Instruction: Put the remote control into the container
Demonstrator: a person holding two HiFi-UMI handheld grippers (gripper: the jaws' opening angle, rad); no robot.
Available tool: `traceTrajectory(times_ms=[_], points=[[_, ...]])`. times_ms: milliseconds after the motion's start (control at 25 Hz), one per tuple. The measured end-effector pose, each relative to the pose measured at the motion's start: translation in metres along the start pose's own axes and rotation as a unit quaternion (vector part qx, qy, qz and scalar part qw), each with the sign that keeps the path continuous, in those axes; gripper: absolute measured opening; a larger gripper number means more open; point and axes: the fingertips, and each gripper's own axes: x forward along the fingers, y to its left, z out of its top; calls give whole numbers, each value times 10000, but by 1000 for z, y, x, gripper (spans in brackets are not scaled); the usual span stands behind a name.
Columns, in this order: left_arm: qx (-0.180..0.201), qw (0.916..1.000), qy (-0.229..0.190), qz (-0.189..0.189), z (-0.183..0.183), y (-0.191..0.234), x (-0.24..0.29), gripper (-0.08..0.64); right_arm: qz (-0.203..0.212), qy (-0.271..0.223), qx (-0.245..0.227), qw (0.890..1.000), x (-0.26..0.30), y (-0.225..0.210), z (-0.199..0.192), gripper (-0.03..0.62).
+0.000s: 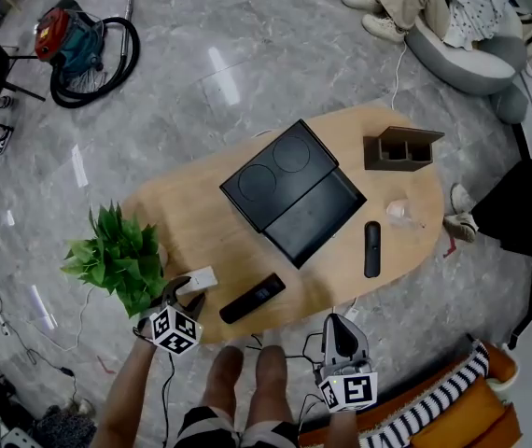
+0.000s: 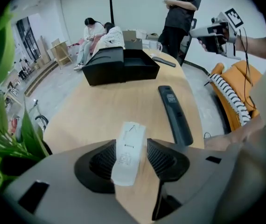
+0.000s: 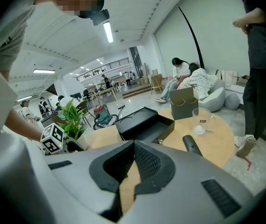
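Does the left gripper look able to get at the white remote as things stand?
Probably yes. The left gripper has its jaws apart with the white remote between them on the table; nothing covers it, and the plant sits off to the side.

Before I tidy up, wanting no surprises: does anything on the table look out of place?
Only the lid, off the open black container and overlapping its edge. Nothing looks spilled or damaged.

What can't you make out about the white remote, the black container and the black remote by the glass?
White remote: near end hidden by the left gripper, left gripper view; print too small.
Black container: inside too dark, head view.
Black remote: near end behind the right gripper, right gripper view.
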Motion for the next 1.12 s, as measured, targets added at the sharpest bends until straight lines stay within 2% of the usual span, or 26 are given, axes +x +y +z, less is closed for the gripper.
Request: traceTrajectory(times_ms=[120,320,480,760,1000,1120], points=[[327,9989,324,15,-12,1,10,229,-15,28,6,10000,-1,-5,-2,11],[628,9958,652,135,-20,7,27,238,-36,85,37,10000,-2,-11,-8,11],[646,9947,798,39,-22,7,36,238,-33,110,68,9999,-1,-13,-10,11],[702,9945,777,-89,-22,7,41,236,-23,127,103,9999,2,-16,-11,11],[616,9954,707,-201,-21,7,42,236,-4,121,128,9998,4,-16,-12,11],[373,9970,664,-162,-22,9,41,236,23,97,136,9999,4,-13,-10,11]])
